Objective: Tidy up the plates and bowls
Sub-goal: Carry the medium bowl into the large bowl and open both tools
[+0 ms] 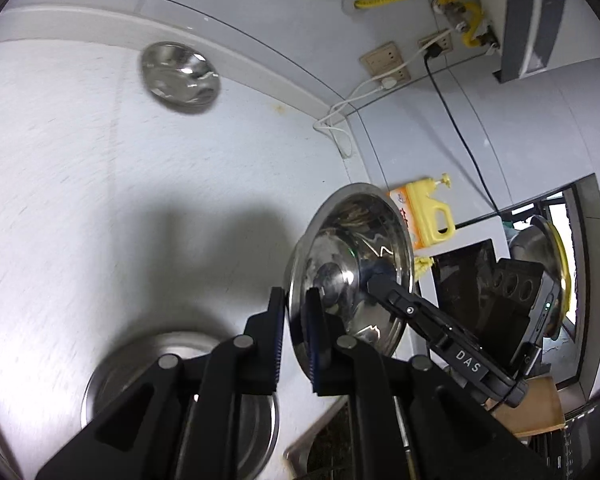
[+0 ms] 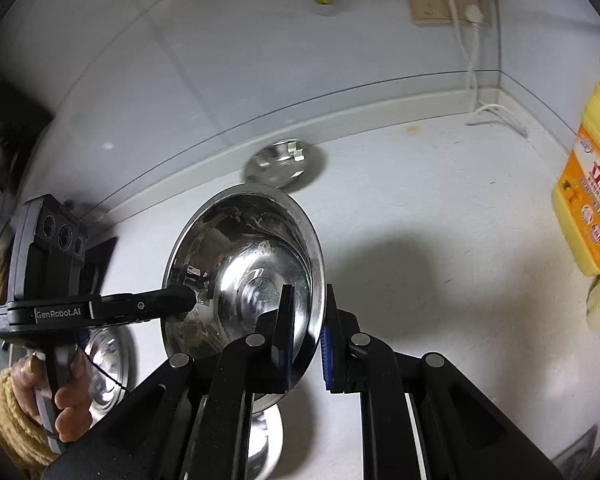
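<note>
A steel bowl (image 1: 352, 264) is held on edge above the white counter, pinched at opposite rims by both grippers. My left gripper (image 1: 296, 328) is shut on its near rim; the right gripper's finger reaches its far rim in this view. In the right wrist view the same bowl (image 2: 240, 272) stands tilted, and my right gripper (image 2: 306, 336) straddles its rim, with the left gripper (image 2: 180, 300) gripping the other side. A small steel bowl (image 1: 178, 76) lies by the back wall, also seen in the right wrist view (image 2: 284, 164). More steel dishes (image 1: 184, 400) lie below.
A yellow detergent bottle (image 2: 588, 200) stands at the right on the counter (image 2: 440, 280). Wall sockets (image 2: 448, 2) with cables hang above the corner. A sink edge (image 1: 312, 444) and a pot (image 1: 540, 248) lie to the right.
</note>
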